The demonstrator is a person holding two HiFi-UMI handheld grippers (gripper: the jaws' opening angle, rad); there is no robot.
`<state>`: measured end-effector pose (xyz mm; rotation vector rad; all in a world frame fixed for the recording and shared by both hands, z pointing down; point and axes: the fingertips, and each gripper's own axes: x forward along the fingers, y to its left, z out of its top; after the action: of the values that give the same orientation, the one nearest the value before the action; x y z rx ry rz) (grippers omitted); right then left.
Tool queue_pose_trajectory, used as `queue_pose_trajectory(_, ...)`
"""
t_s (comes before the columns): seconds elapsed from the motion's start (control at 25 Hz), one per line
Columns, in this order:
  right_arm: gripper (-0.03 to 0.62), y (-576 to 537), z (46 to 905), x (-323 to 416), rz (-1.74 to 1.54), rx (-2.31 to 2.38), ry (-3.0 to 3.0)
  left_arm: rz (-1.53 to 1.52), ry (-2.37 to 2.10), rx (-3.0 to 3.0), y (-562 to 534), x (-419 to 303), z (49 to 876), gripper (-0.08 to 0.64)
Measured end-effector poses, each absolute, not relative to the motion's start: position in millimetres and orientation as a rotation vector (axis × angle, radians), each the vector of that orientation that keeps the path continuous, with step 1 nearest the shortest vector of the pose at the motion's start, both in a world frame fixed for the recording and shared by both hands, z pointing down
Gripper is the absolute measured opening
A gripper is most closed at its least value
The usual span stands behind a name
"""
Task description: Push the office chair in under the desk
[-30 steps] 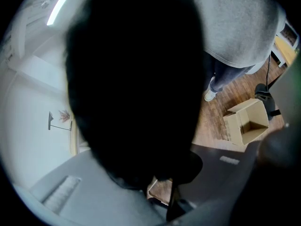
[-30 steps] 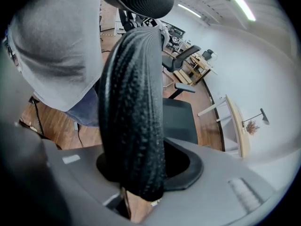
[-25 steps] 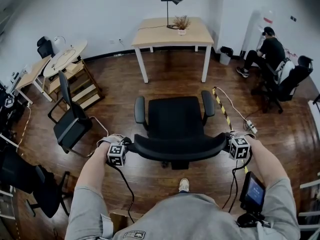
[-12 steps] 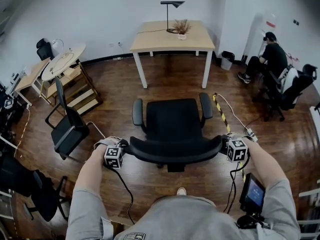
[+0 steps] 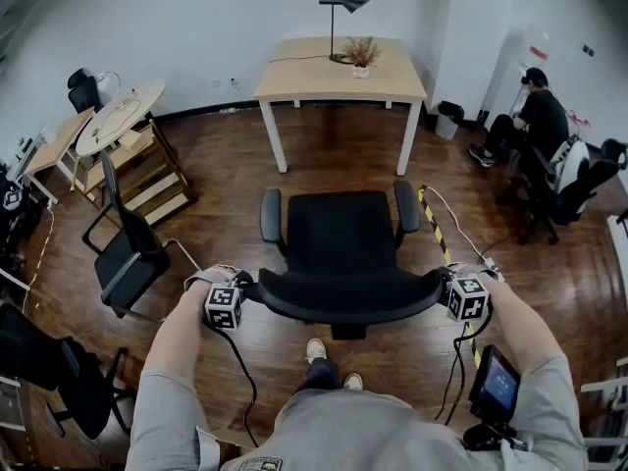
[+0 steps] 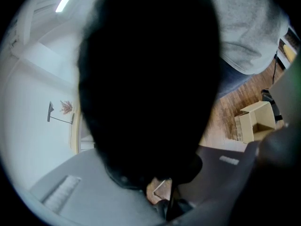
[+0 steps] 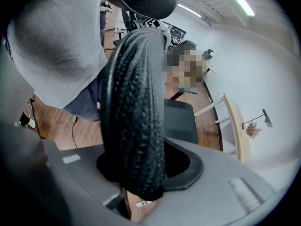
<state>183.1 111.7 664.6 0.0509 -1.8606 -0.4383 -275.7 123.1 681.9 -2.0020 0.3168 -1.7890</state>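
The black office chair (image 5: 341, 234) stands on the wood floor, its seat facing the light wooden desk (image 5: 339, 67) by the far wall, with open floor between them. My left gripper (image 5: 238, 290) is shut on the left end of the chair's curved backrest (image 5: 343, 302). My right gripper (image 5: 448, 287) is shut on its right end. In the left gripper view the dark backrest (image 6: 150, 79) fills the space between the jaws. The right gripper view has the textured backrest edge (image 7: 134, 102) clamped between the grey jaws, with the desk (image 7: 235, 126) beyond.
A second black chair (image 5: 123, 253) stands at the left, beside wooden shelving and a round table (image 5: 118, 116). A taped cable (image 5: 432, 219) runs along the floor right of the chair. A person (image 5: 545, 126) sits at the far right. A lamp (image 5: 339, 18) and plant (image 5: 361, 52) are on the desk.
The chair and both grippers have moved forward toward the desk. The person's foot has stepped up behind the chair. Both grips are unchanged.
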Motion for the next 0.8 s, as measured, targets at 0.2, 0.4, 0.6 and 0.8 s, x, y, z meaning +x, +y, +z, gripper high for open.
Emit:
queue_pose_trajectory(0.2, 0.159, 99.8, 670.6, 178.4, -0.414, 0.07, -1.854, -1.785, 0.294, -1.989, 104.9, -280.2, 688.6, 0.077)
queue_pose_trajectory(0.4, 0.16, 82.2, 668.7, 172.2, -0.428, 0.062, -1.841, -1.761, 0.24, -1.974, 84.3, -284.9, 687.4, 0.075)
queue_pose_trajectory(0.6, 0.161, 59.9, 670.2, 161.6, -0.409, 0.104, -1.845, -1.785, 0.243, -1.995, 66.7, -291.5, 681.8, 0.075)
queue_pose_trajectory(0.8, 0.161, 26.5, 668.7, 155.9, -0.394, 0.117, -1.838, -1.787, 0.268, -1.973, 25.2, -305.1, 691.8, 0.077)
